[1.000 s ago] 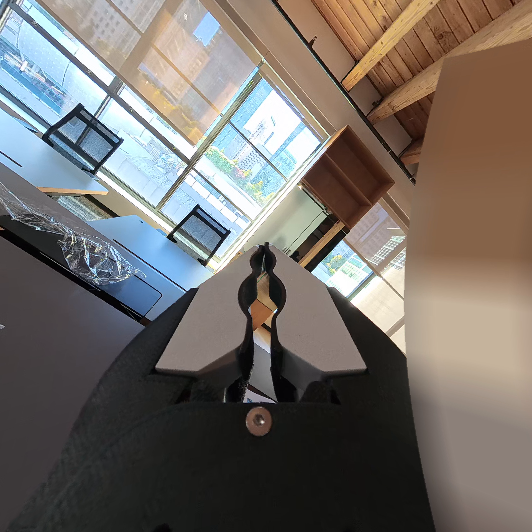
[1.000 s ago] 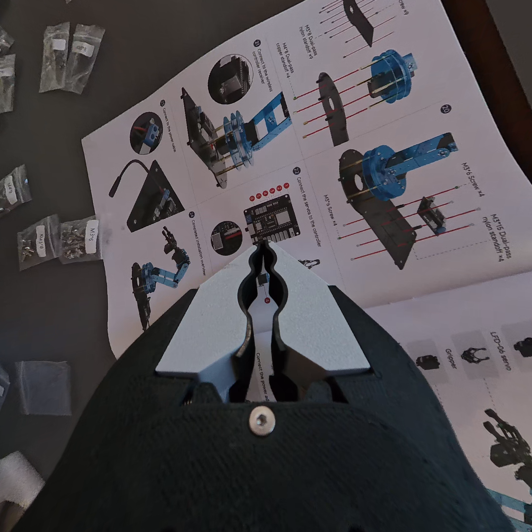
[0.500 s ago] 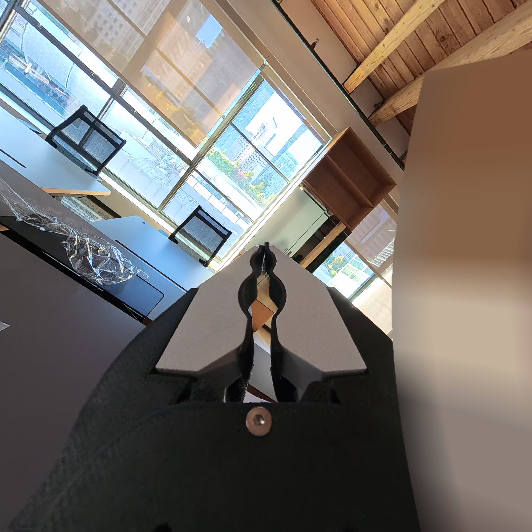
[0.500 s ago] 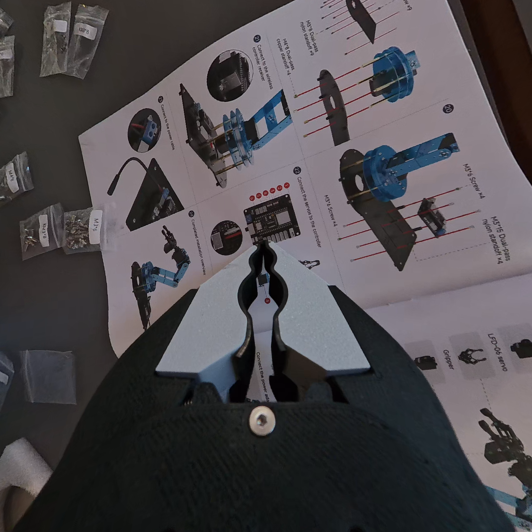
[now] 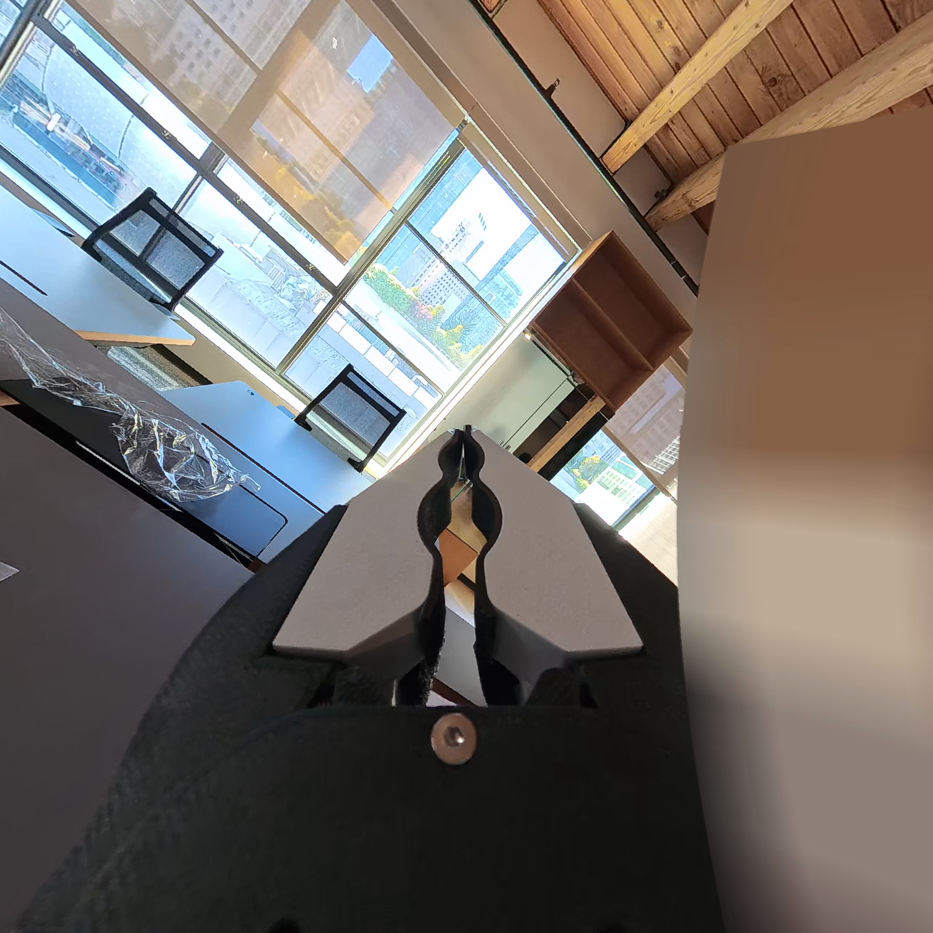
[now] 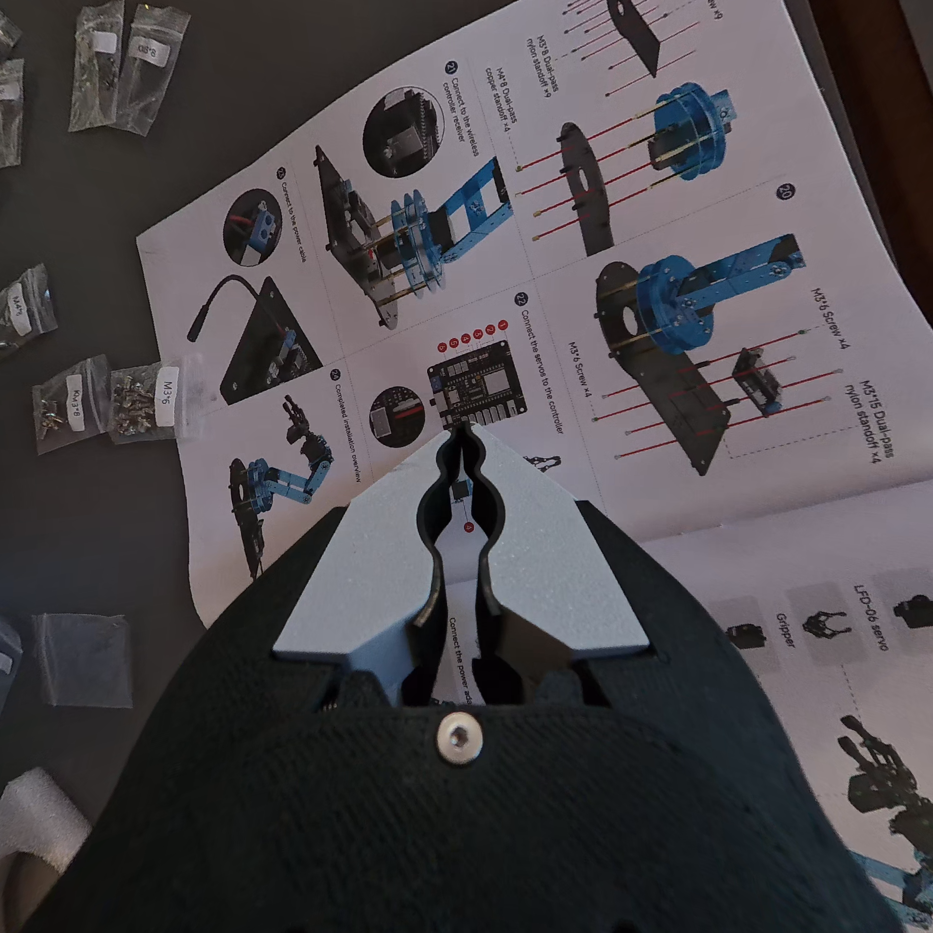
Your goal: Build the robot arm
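My right gripper [image 6: 462, 429] is shut and empty. It hangs above an open printed instruction booklet [image 6: 631, 313] with pictures of a blue robot arm, lying on a dark table [image 6: 91, 530]. Small clear bags of screws [image 6: 141, 401] lie left of the booklet, one overlapping its left edge. My left gripper [image 5: 463, 430] is shut and empty. It points up toward large windows [image 5: 313, 282], away from the table, holding nothing.
More labelled screw bags [image 6: 121, 70] lie at the upper left, an empty clear bag [image 6: 83, 659] at the left, white foam [image 6: 35, 818] at the lower left. The left wrist view shows crumpled clear plastic [image 5: 166, 449] on a dark surface, desks, mesh chairs [image 5: 353, 409], a wooden shelf [image 5: 611, 323].
My right gripper has drifted slightly, so the booklet and bags shift a little right in view. The left view has tilted slightly. Both grippers stay shut.
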Action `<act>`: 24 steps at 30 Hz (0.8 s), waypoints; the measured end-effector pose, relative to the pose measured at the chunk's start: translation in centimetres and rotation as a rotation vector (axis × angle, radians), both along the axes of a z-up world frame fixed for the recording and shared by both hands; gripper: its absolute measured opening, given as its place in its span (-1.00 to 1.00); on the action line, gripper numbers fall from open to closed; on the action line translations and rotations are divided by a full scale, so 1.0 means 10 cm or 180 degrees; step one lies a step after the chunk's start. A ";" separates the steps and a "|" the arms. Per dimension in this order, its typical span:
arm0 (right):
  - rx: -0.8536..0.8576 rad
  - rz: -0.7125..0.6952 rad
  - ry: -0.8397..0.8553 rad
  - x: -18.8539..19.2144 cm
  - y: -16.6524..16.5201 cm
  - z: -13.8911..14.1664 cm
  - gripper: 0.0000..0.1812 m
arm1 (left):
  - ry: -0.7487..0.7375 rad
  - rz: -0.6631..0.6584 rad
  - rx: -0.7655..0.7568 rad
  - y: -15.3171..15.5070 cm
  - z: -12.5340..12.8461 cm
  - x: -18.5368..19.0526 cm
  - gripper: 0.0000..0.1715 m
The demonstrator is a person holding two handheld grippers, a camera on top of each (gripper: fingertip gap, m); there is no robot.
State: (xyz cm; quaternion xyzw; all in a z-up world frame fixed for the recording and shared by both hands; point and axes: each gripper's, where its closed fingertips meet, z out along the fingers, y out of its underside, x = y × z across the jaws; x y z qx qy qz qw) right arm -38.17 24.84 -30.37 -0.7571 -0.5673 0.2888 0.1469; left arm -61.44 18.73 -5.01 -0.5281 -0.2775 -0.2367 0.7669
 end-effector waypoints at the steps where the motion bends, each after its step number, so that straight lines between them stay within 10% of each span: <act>1: -0.0008 -0.0002 0.0004 0.00 0.00 0.00 -1.00 | -0.0001 0.0001 0.0003 0.00 0.00 0.00 -1.00; 24: -0.0077 -0.0023 0.0045 -0.01 0.02 0.00 -1.00 | -0.0087 -0.0013 0.0101 -0.07 0.04 -0.03 -1.00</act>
